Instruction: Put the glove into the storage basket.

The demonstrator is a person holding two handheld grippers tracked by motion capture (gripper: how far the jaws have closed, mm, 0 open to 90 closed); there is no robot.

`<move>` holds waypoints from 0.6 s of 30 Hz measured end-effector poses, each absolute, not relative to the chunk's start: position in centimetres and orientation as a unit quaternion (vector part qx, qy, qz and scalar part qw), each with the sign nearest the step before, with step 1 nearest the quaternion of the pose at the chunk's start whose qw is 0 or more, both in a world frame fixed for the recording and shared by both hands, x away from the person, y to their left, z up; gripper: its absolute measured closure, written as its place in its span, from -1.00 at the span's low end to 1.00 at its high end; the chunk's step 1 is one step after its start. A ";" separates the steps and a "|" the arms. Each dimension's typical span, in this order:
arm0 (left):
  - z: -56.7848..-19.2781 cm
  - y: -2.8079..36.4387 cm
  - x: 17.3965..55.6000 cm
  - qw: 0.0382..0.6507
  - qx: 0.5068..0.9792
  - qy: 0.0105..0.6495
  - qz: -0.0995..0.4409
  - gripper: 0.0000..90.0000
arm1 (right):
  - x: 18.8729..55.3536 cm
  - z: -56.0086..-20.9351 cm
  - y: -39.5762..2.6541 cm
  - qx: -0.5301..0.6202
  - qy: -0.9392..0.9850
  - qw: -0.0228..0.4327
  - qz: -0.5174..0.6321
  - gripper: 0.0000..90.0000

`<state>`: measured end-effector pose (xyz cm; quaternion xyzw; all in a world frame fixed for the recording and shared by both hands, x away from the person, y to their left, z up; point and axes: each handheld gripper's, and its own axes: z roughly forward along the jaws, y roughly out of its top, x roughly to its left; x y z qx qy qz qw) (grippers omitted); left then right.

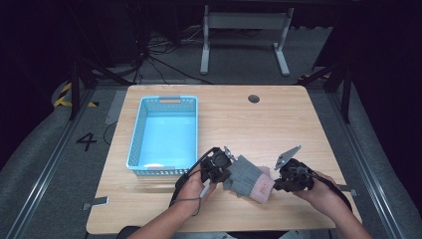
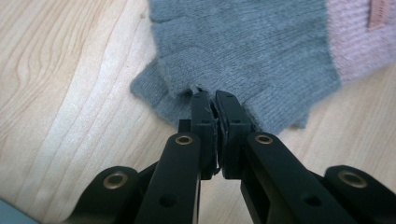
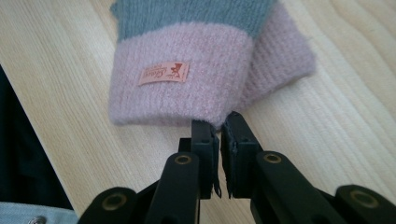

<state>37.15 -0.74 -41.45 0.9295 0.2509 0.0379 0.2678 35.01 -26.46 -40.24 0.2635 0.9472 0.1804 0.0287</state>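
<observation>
Dark flooring with tangled cables and the white legs of another stand surround a pale wooden surface, which takes up the middle of the high view. On its left half sits a light blue plastic basket, its long side running away from the person, well apart from the work at the near edge. Close to that near edge lies a knitted glove, grey over most of its length with a pink cuff, stretched between the two hands. From above, the left gripper meets the grey end and the right gripper meets the cuff end, but how the jaws stand is too small to read there. The left gripper view settles it: its black jaws are pressed together on the ragged grey edge of the glove, pinching the knit, with bare wood to either side. The right gripper view shows what the others do not, a small pink label sewn on the cuff, and its jaws nearly together right at the cuff's lower rim; whether they actually nip the fabric I cannot tell from here. Open wood lies beyond the glove toward the far edge, where a small round grommet is set in.
</observation>
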 end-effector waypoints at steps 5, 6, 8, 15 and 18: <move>-40.8 -0.3 36.4 0.279 0.927 0.247 0.042 0.94 | 35.2 -39.6 -26.8 0.273 0.942 0.036 0.193 0.87; -40.7 -0.3 36.3 0.281 0.926 0.249 0.043 0.93 | 35.3 -39.5 -26.9 0.273 0.941 0.038 0.195 0.87; -40.5 -0.1 36.0 0.283 0.926 0.247 0.043 0.94 | 35.5 -39.3 -26.9 0.276 0.939 0.040 0.199 0.88; -40.2 0.2 35.0 0.288 0.924 0.246 0.052 0.94 | 36.2 -38.8 -27.1 0.281 0.935 0.055 0.211 0.88; -40.1 0.3 34.7 0.288 0.924 0.245 0.054 0.93 | 36.6 -38.8 -27.0 0.284 0.933 0.060 0.215 0.89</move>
